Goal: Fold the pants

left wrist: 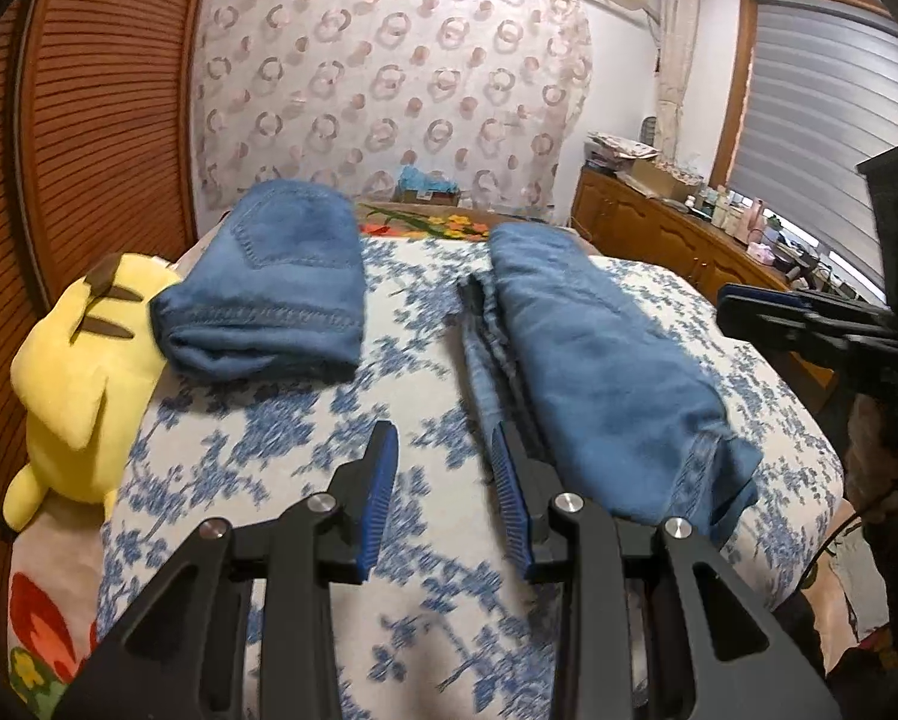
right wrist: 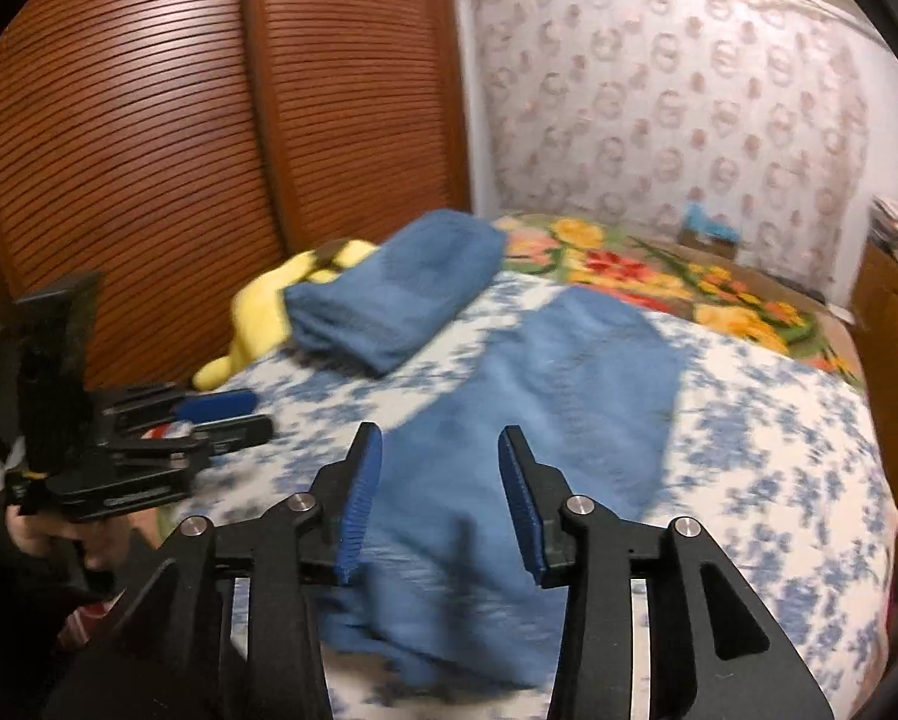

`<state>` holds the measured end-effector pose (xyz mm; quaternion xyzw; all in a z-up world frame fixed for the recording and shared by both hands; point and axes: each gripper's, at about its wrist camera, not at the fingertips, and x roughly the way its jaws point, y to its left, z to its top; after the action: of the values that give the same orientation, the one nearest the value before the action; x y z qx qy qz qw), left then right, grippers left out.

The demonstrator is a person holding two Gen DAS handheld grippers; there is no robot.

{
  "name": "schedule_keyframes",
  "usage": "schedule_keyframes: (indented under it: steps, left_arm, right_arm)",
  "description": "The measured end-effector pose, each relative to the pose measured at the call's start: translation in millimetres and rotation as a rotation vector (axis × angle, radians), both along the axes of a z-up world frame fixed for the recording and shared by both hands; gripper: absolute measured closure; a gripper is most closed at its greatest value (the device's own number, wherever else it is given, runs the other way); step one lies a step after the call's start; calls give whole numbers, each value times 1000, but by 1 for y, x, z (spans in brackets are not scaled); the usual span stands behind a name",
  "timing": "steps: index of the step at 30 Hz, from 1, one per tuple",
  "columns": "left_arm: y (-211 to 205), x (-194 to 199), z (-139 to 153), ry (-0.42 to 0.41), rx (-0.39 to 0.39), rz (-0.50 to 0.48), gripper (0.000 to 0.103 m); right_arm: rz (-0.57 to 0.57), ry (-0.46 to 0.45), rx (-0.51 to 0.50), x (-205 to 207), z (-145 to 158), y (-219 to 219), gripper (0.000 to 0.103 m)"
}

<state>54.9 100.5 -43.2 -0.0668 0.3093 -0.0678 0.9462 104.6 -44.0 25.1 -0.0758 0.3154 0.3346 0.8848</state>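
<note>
A pair of blue jeans (left wrist: 598, 360), folded lengthwise into a long strip, lies on the bed (left wrist: 305, 420) to the right of my left gripper (left wrist: 444, 438). That gripper is open, with only bedcover between its blue pads. In the right wrist view the same jeans (right wrist: 544, 396) stretch away under my right gripper (right wrist: 441, 438), which hovers open above their near end; its pads do not press on the cloth. A second pair of jeans (left wrist: 275, 276) sits folded into a compact stack at the back left (right wrist: 401, 294). Each gripper shows in the other's view: right (left wrist: 724, 303), left (right wrist: 257, 414).
A yellow plush toy (left wrist: 83, 360) lies at the bed's left edge against louvred wooden doors (right wrist: 179, 150). A flowered blanket (right wrist: 658, 276) covers the far end. A cluttered wooden cabinet (left wrist: 676, 234) stands to the right under a window blind.
</note>
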Motion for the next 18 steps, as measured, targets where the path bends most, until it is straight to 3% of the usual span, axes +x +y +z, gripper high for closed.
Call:
schedule_keyframes:
  steps: [4, 9, 18]
  left_arm:
    - [-12, 14, 5, 8, -29, -42, 71]
    - [-30, 29, 1, 43, -44, -82, 71]
    - [-52, 37, -14, 104, -88, -141, 71]
  right_arm:
    - [-82, -34, -72, 23, -13, -16, 56]
    - [-125, 36, -127, 53, -48, -21, 55]
    - [-163, 83, -90, 63, -76, -27, 37]
